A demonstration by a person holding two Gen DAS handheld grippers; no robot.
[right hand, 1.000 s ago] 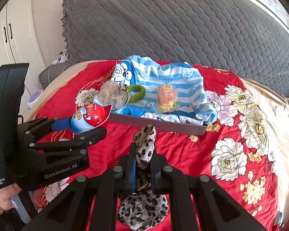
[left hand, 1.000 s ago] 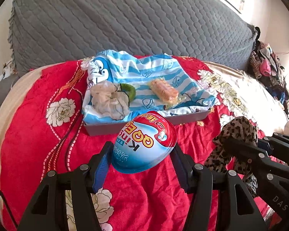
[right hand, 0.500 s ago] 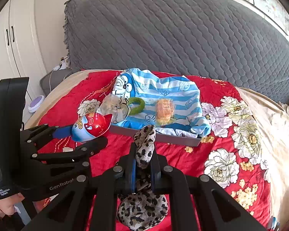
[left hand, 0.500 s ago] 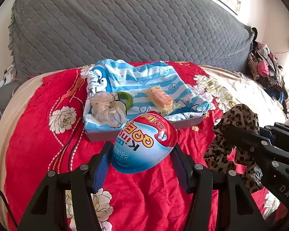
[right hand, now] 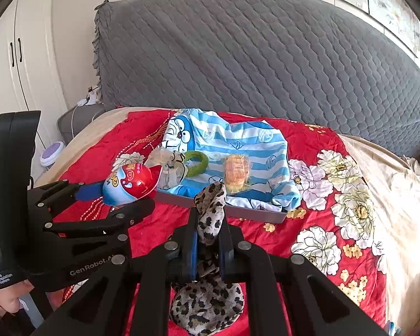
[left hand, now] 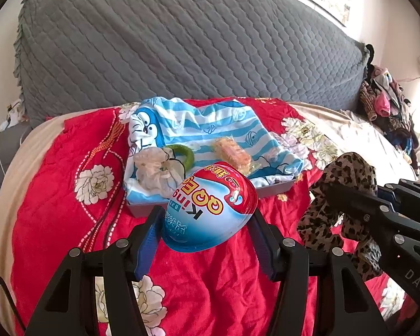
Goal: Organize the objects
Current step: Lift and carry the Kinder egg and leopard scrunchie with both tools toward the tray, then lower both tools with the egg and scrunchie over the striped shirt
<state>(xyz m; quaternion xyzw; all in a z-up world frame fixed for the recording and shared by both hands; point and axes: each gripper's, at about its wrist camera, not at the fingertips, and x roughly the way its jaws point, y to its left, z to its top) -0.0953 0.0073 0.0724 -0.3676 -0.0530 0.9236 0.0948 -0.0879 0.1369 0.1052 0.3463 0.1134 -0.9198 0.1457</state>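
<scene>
My left gripper (left hand: 207,232) is shut on a red, white and blue Kinder egg (left hand: 210,207), held above the red bedspread in front of a grey tray (left hand: 277,189). The egg also shows in the right wrist view (right hand: 130,180). My right gripper (right hand: 208,236) is shut on a leopard-print scrunchie (right hand: 210,212), which hangs below it; it also shows at the right of the left wrist view (left hand: 347,176). The tray is lined with a blue striped Doraemon cloth (left hand: 210,124) and holds a cream scrunchie (left hand: 154,168), a green hair ring (left hand: 186,154) and a wrapped orange snack (left hand: 232,154).
A red floral bedspread (right hand: 322,196) covers the bed. A grey quilted headboard (right hand: 238,56) stands behind the tray. Clothes (left hand: 383,103) are piled at the far right. A white wardrobe (right hand: 14,56) and a small purple-lidded pot (right hand: 51,152) are at the left.
Both grippers have pulled back and risen a little from the tray, each keeping its object. The tray looks smaller and farther now.
</scene>
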